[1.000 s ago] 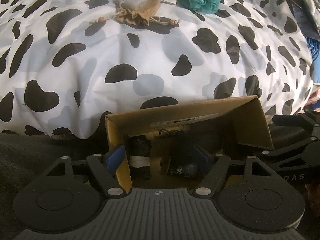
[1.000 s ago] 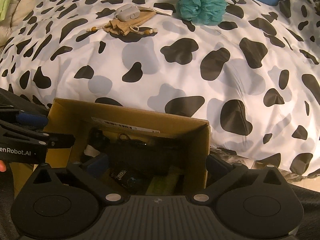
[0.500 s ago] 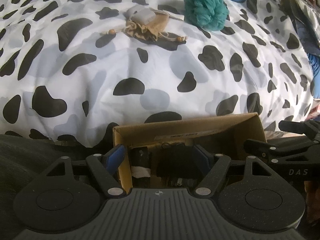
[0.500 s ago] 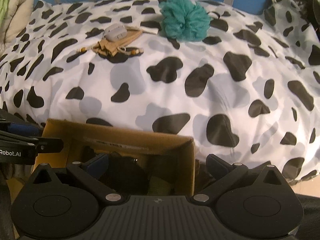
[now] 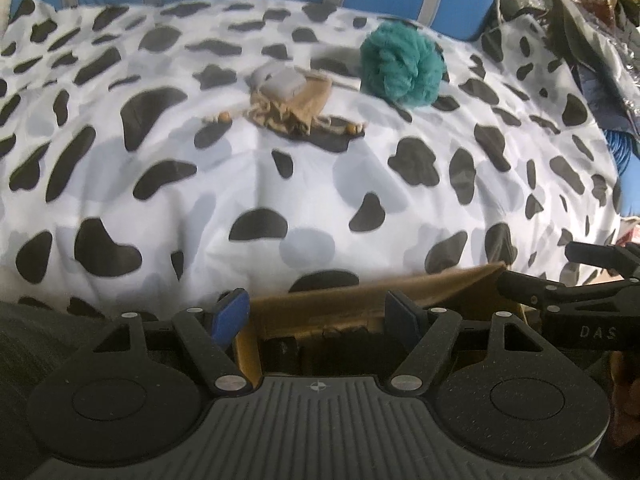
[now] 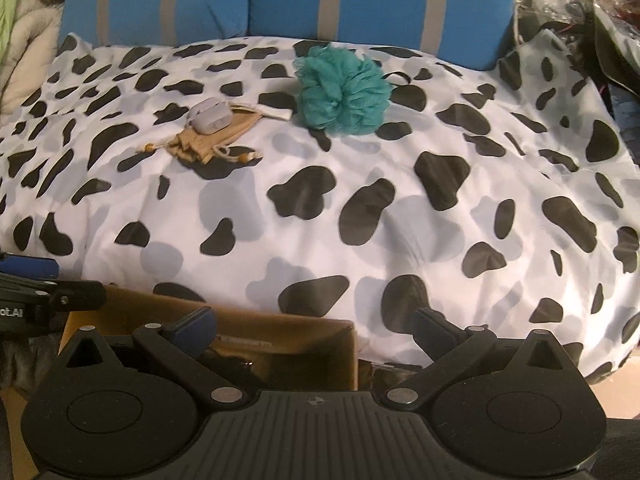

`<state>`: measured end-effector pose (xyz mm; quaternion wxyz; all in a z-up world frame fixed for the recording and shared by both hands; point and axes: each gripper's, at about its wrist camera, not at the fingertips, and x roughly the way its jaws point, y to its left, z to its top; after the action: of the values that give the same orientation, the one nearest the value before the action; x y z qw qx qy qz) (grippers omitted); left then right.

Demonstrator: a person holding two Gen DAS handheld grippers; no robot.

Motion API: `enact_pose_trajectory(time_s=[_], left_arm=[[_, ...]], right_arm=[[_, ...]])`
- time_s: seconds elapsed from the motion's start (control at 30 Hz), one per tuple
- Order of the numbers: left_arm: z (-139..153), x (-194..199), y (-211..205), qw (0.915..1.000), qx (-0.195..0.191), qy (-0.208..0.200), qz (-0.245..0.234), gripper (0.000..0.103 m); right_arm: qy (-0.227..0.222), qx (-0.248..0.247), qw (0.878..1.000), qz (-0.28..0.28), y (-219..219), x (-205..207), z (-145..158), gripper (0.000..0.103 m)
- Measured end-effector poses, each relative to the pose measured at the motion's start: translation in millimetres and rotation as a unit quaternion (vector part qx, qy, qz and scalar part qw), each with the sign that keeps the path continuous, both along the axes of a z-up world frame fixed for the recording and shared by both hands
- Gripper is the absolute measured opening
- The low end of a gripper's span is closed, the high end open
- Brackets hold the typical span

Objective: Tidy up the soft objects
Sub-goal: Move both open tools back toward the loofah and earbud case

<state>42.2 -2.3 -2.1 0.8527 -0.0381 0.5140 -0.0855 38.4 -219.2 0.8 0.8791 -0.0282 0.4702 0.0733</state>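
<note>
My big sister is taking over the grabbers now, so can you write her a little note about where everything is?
Left gripper: open, empty, over the cardboard box.
Right gripper: open, empty, at the box's right corner.
On the cow-print bedding, far side: teal bath pouf, tan drawstring pouch with a small grey case lying on it.
Done: the box already holds some dark items.
Left: those three things are not in the box.

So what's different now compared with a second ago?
Both grippers, left gripper and right gripper, have lifted and tilted up from the cardboard box, so its inside has nearly dropped from view. Nothing was grasped; both stay open. The teal bath pouf, tan drawstring pouch and grey case haven't moved.
</note>
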Motion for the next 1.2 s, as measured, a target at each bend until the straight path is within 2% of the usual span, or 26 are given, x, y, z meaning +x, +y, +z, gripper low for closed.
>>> enact_pose_trajectory(time_s=[0.23,0.53,1.03,1.2], left_arm=[[6,4,-1,0.9996,0.004,-0.027,-0.001,0.074],[14,10,1,0.9975,-0.001,-0.071,0.005,0.074],[17,36,-5,0.9918,0.017,-0.124,-0.028,0.074],[18,47,-6,0.989,0.024,-0.14,-0.041,0.074]], right_arm=[[-0.006,0.009,1.0,-0.024,-9,6,4,0.103],[-0.035,0.001,0.999,-0.01,-8,15,11,0.103],[-0.057,-0.01,0.998,-0.001,-19,51,8,0.103],[-0.059,0.0,0.998,-0.007,-27,62,7,0.103]])
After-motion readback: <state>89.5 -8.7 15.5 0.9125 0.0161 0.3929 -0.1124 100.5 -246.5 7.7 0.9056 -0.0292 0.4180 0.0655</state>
